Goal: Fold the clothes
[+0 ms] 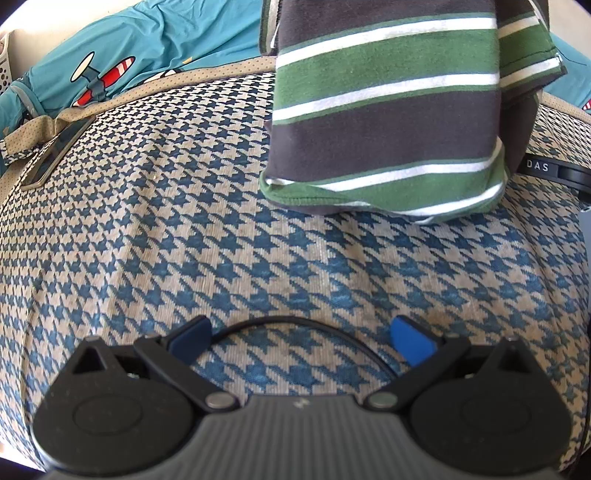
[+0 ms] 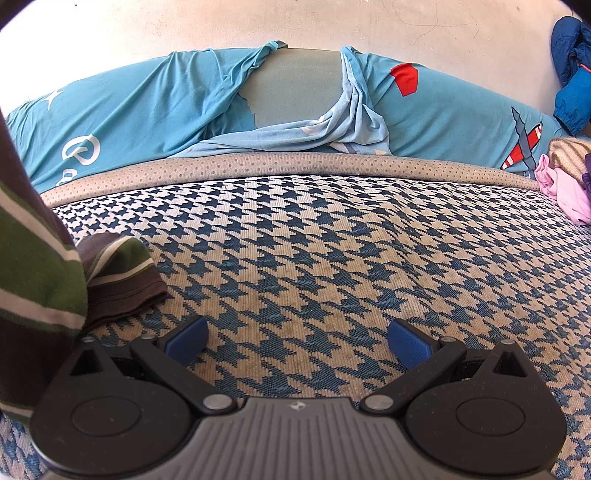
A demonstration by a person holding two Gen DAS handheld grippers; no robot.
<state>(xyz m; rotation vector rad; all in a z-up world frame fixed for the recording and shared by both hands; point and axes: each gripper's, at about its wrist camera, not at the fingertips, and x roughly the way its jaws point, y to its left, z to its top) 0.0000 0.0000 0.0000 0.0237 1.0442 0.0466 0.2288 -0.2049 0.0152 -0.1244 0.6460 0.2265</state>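
Closest to each camera, two black grippers with blue pads are seen. On the left gripper (image 1: 301, 341) the pads are spread wide apart, and nothing is held between them. A thin black cable (image 1: 295, 320) is curved between its fingers. On the right gripper (image 2: 297, 341) the pads are also spread wide apart, with nothing caught between them. Both grippers are pointed down at a blue and tan checked cover (image 1: 184, 240), which is spread flat under them.

A little farther on, a striped shirt (image 1: 384, 110) is seen, with green, white and dark bands. In the left view it is hung down from above, and its bottom edge is bunched on the checked cover, ahead of the open pads and to the right. It is not touched by the left gripper. In the right view the same shirt is seen at the left edge, with one sleeve laid on the cover near the left finger. What holds the shirt up cannot be told.

A flat dark phone-like thing (image 1: 55, 155) is laid at the far left of the cover. Behind the cover, a dotted tan edge (image 2: 295, 164) is run across. Past it, a bright blue sheet with plane pictures (image 2: 147, 103) is draped over a cushion. At the far right, a pink cloth (image 2: 561, 192) is piled, and a dark blue jacket (image 2: 572, 74) is hung by the pale wall (image 2: 295, 26).
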